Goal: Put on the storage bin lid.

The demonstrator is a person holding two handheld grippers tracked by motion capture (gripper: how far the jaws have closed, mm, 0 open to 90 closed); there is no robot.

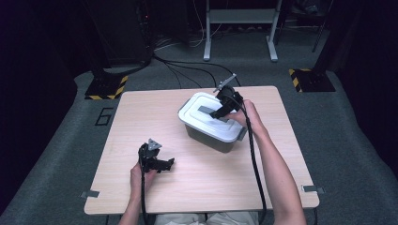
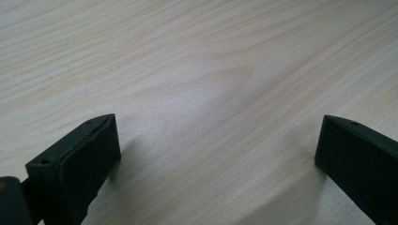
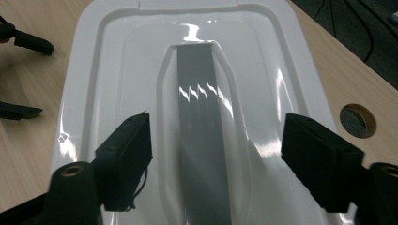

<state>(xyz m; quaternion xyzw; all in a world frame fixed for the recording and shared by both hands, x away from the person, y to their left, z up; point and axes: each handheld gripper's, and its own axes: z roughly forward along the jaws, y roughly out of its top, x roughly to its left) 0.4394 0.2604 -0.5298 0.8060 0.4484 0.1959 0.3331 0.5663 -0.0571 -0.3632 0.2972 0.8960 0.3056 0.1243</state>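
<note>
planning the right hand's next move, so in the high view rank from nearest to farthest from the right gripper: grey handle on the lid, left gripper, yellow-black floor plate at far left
1. grey handle, right under the right gripper, on the white lid.
2. left gripper, on the table's near-left part.
3. yellow-black floor plate, on the carpet beyond the table's far-left corner.

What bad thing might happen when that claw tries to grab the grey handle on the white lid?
1. The right claw stands open astride the grey handle; the glossy lid may let the pads slip off.
2. The box sits loose on the table, and the left claw rests away from it, so lifting the handle might drag or tip the whole box.
</note>
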